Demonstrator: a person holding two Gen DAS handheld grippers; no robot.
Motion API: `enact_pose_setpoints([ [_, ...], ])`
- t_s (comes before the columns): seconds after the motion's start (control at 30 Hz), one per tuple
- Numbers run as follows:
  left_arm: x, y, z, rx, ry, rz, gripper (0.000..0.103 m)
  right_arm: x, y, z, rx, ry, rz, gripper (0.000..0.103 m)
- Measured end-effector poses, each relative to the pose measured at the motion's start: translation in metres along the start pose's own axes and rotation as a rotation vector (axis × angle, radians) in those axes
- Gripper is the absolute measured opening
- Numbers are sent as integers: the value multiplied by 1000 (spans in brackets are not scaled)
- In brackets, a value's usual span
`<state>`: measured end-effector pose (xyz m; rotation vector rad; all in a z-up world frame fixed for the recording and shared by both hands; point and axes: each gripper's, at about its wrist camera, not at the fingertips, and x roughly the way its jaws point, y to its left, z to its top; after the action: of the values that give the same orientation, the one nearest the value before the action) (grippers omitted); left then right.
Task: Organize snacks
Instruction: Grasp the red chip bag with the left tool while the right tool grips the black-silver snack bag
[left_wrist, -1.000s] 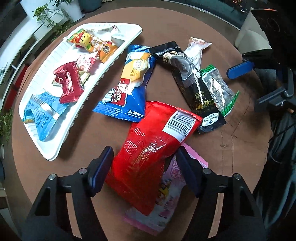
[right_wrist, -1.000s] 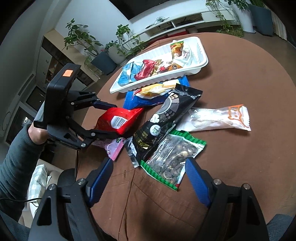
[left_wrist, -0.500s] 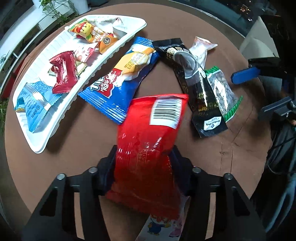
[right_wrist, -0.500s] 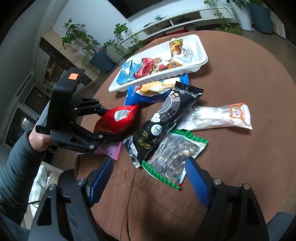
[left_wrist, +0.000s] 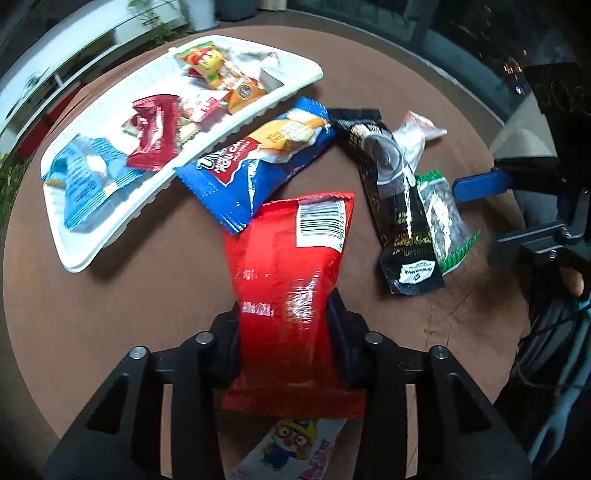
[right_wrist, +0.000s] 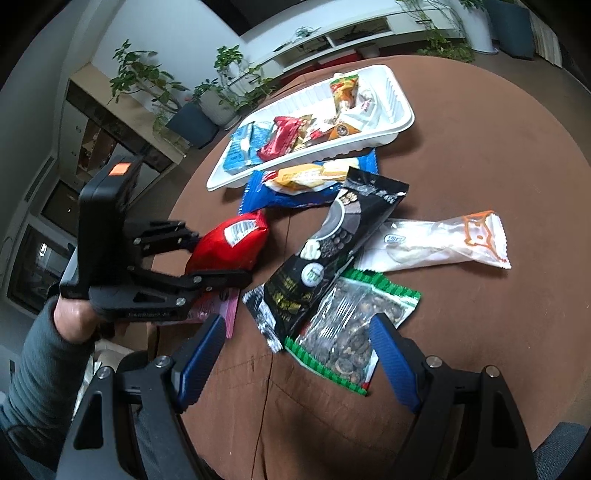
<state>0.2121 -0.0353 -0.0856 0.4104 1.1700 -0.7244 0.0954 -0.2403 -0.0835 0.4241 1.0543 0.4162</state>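
A red snack bag (left_wrist: 288, 266) sits between the pads of my left gripper (left_wrist: 284, 325), whose jaws are closing and squeezing its lower half. The bag's barcode end points toward the white tray (left_wrist: 122, 229), which holds several small snacks. In the right wrist view the left gripper (right_wrist: 218, 258) holds the red bag (right_wrist: 229, 247) just above the brown table. My right gripper (right_wrist: 295, 332) stands open over a green-edged bag of nuts (right_wrist: 351, 332), touching nothing.
Loose on the table lie a blue roll-cake bag (left_wrist: 251, 166) against the tray, a long black bag (left_wrist: 395, 199), a clear white packet (right_wrist: 436, 243) and a pink cartoon packet (left_wrist: 291, 446) under the red bag. The table's edge runs close below both grippers.
My left gripper's jaws have closed in from wide apart onto the red bag, which has swung upright between them and off the pink packet. The right gripper has stayed put and open.
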Motion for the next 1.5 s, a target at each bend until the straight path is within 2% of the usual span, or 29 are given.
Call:
enact_pose_setpoints([
  [0.17,-4,5,-6,-63,-28,-4,31,6,2,10,36,5,-10,83],
  [0.33,-10,9,-13,-114,-60,-5,30,18,8,20,43,34,-57,83],
  [0.67,-30,22,-32,-226,-137,-54,30,36,26,39,31,61,-110,81],
  [0.77,-38,25,-37,-260,-163,-68,30,47,25,40,41,106,-138,75],
  [0.97,-43,29,-48,-320,-205,-95,30,60,30,43,5,119,-173,66],
  [1.13,-47,33,-56,-379,-246,-117,30,71,43,47,-91,122,-239,62],
  [1.4,-52,34,-65,-431,-276,-133,30,79,58,39,-249,119,-378,48],
  [1.5,-53,33,-69,-448,-285,-139,30,80,61,37,-272,117,-401,41],
])
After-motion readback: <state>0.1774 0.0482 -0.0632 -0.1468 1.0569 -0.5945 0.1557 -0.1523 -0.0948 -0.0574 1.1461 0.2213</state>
